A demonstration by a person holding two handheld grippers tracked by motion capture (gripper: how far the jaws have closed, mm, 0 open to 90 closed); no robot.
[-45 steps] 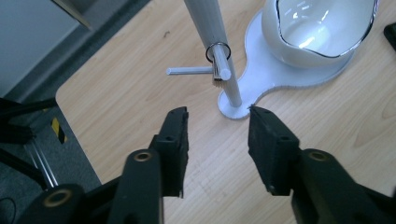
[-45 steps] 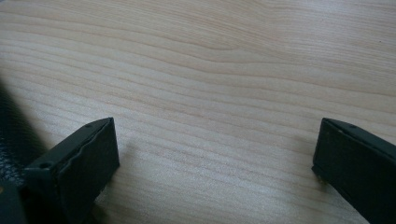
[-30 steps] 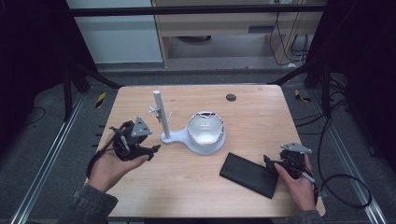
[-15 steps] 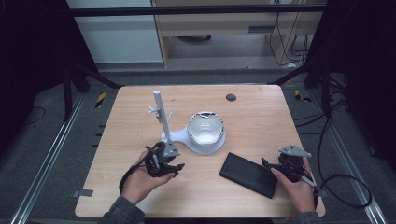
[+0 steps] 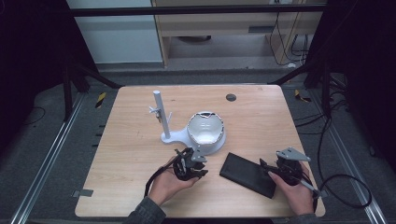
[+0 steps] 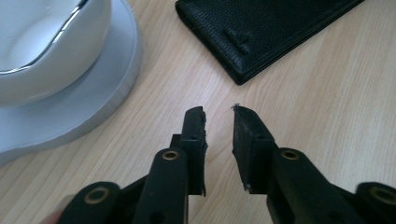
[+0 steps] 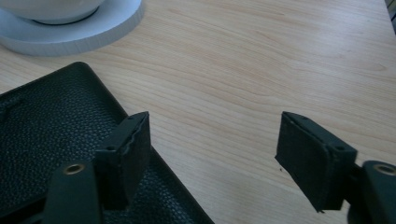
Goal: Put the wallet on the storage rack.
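Observation:
A black leather case (image 5: 247, 173) (image 6: 266, 32) (image 7: 46, 126) lies flat at the table's front right. My left gripper (image 5: 201, 167) (image 6: 219, 112) sits low over the wood just in front of the white bowl (image 5: 205, 128) (image 6: 42, 42), pointing at the case's near end. Its jaws have just been closing and stand a narrow gap apart with nothing between them. My right gripper (image 5: 267, 166) (image 7: 212, 135) is at the case's right end. Its jaws have also been closing but stand wide, one over the case's edge, the other over bare wood, neither pressing on it.
The bowl rests on a white flat base (image 5: 170, 137) (image 6: 93, 93) (image 7: 84, 32) with an upright pole (image 5: 159, 112) at its left. A dark round spot (image 5: 230, 97) marks the wooden table (image 5: 261, 116) at the back. Cables trail off the right edge.
My left hand has swung from left of the stand, rightward and down, to the front of the bowl, and its jaws have narrowed. The right gripper stayed by the case, jaws somewhat narrower.

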